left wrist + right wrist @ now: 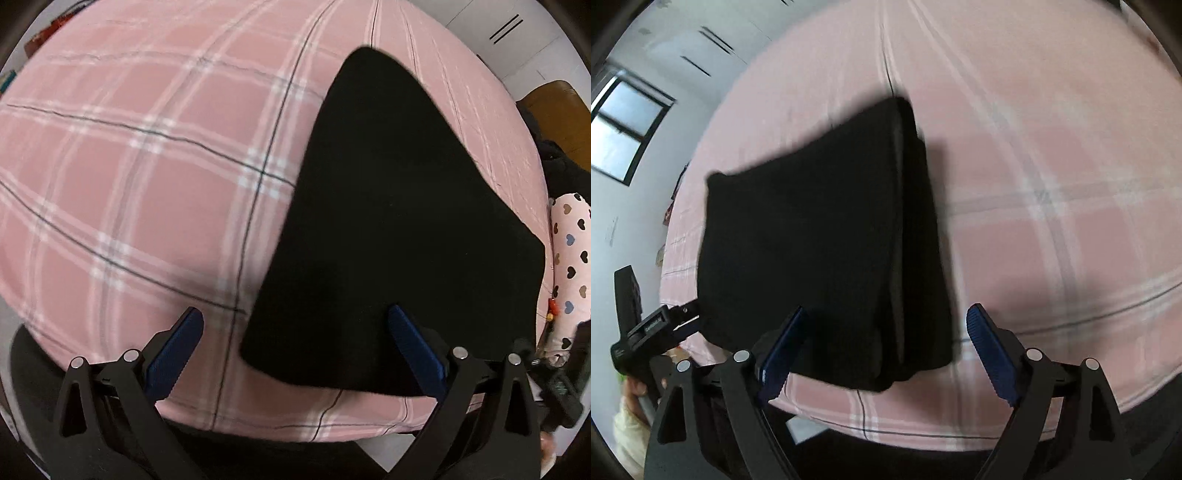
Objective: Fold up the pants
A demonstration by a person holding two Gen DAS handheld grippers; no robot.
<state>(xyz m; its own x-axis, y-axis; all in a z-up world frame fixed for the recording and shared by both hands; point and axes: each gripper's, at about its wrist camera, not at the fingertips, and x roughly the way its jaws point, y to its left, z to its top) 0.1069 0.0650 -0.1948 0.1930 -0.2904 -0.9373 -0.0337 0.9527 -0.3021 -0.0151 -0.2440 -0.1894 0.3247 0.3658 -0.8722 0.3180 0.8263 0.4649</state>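
Note:
The black pants (388, 221) lie folded into a compact stack on a pink plaid bed sheet (147, 184), close to the near edge of the bed. My left gripper (295, 319) is open above the stack's near left corner; its blue pads (177, 350) touch nothing. In the right wrist view the same pants (812, 240) show layered fold edges along their right side. My right gripper (888, 312) hangs open over the near right end of the stack, with cloth below the gap and no pad pressing on it.
The bed's near edge (923, 432) runs just below both grippers. A heart-patterned pink cloth (572, 258) and a brown wooden piece (554, 107) sit beyond the bed's right side. A person's hand (635, 387) holds a black handle at lower left. A window (624, 125) is on the far wall.

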